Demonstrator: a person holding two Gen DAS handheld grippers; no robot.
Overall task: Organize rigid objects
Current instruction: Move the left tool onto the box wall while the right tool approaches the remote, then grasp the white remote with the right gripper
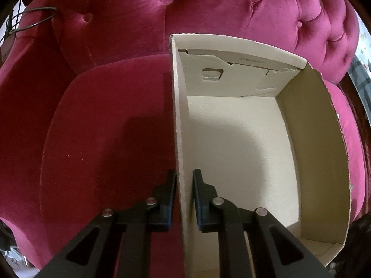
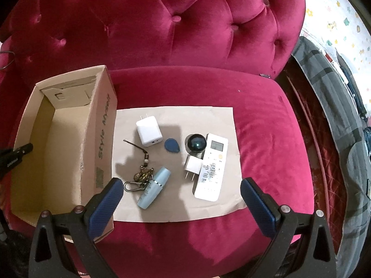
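- My left hand-held gripper [image 1: 184,199] is clenched on the near left wall of the cardboard box [image 1: 178,139], one finger outside, one inside; thin board, light, so it may flex or slide on the velvet seat [image 2: 266,120] if I pull.
- My right hand-held gripper [image 2: 182,198] hangs released, jaws wide, over the near edge of the paper sheet [image 2: 208,115].
- Nearest on the sheet: the blue tube [image 2: 153,188], smooth and likely to roll; I'd pinch it mid-body across its width. The keychain [image 2: 139,176] touches it, loose and dangly.
- Next, the white remote [image 2: 211,169]: stiff, light; take it across the narrow sides. A small plug [image 2: 193,165] lies against it.
- Farther: dark ball [image 2: 196,142], blue fob [image 2: 172,146], white charger [image 2: 148,131], blocky and easy.
- The box is empty.
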